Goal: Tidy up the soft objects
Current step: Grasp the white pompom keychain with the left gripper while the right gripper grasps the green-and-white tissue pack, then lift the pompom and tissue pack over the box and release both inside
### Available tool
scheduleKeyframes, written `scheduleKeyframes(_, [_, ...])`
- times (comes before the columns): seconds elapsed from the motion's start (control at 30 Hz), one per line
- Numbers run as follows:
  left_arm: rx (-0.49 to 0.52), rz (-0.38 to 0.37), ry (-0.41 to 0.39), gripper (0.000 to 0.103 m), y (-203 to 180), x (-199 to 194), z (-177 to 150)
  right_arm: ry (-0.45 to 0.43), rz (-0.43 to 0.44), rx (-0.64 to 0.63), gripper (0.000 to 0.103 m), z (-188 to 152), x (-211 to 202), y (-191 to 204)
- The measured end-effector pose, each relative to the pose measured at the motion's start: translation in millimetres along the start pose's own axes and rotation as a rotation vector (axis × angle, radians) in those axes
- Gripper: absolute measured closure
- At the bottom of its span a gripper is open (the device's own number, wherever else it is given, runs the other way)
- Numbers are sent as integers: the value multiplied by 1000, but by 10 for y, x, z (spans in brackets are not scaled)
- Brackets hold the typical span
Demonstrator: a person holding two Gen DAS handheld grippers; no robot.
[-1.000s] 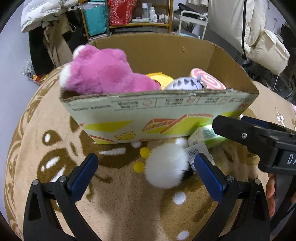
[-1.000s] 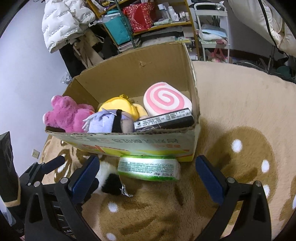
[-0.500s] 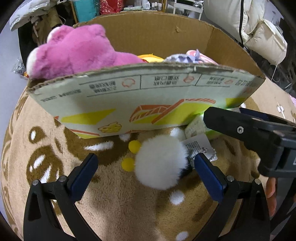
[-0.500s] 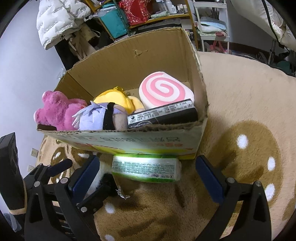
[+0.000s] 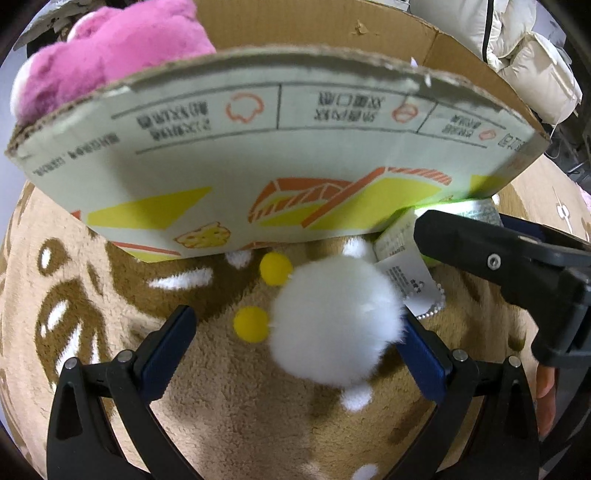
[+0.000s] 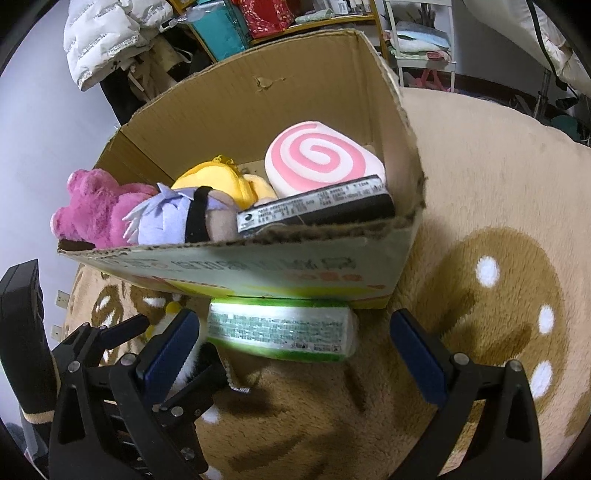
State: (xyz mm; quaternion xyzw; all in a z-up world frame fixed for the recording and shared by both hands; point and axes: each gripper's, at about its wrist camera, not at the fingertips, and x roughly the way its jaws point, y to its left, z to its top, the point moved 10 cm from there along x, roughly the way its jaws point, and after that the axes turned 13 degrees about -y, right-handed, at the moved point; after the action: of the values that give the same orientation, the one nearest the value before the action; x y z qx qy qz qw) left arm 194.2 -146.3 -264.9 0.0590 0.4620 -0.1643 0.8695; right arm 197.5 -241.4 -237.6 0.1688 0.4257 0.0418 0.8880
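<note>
A white fluffy plush toy [image 5: 332, 325] with yellow feet and a paper tag lies on the rug in front of the cardboard box [image 5: 258, 162]. My left gripper [image 5: 295, 350] is open, its jaws on either side of the plush, the right one touching it. A green-and-white pack [image 6: 280, 328] lies against the box's front wall. My right gripper [image 6: 295, 350] is open around that pack, just short of it. The box holds a pink bear [image 6: 92, 210], a purple-haired doll [image 6: 166, 218], a yellow plush [image 6: 225, 181], a pink swirl cushion [image 6: 317, 158] and a black pack [image 6: 317, 210].
A tan rug with brown and white patterns [image 6: 498, 295] covers the floor. Shelves, bags and a white jacket [image 6: 110, 33] stand behind the box. The right gripper's black body [image 5: 517, 266] reaches in at the right of the left wrist view.
Both grippers have moved forward and down toward the box. The white plush now sits between my left jaws, and the green pack is nearer my right jaws.
</note>
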Motion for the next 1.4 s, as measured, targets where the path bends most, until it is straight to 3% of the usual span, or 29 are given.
scheduleKeyframes(0.17, [-4, -5, 2, 2, -22, 44, -20, 11, -6, 6, 0, -32, 35, -13])
scheduleKeyframes(0.63, [-41, -34, -22, 24, 93, -33, -88, 32, 2, 39, 0, -57, 20, -85])
scheduleKeyframes(0.93, [-82, -23, -43, 45, 237, -95, -59, 44, 5, 39, 0, -85, 18, -60])
scheduleKeyframes(1.07, [-77, -34, -59, 61, 240, -151, -44, 51, 11, 23, 0, -107, 41, -19])
scheduleKeyframes(1.3, [-22, -7, -80, 64, 171, -269, -26, 63, 39, 25, 14, -153, 66, 61])
scheduleKeyframes(1.4, [-25, 11, -94, 64, 178, -338, -1, 48, 35, 8, 15, -154, 31, 75])
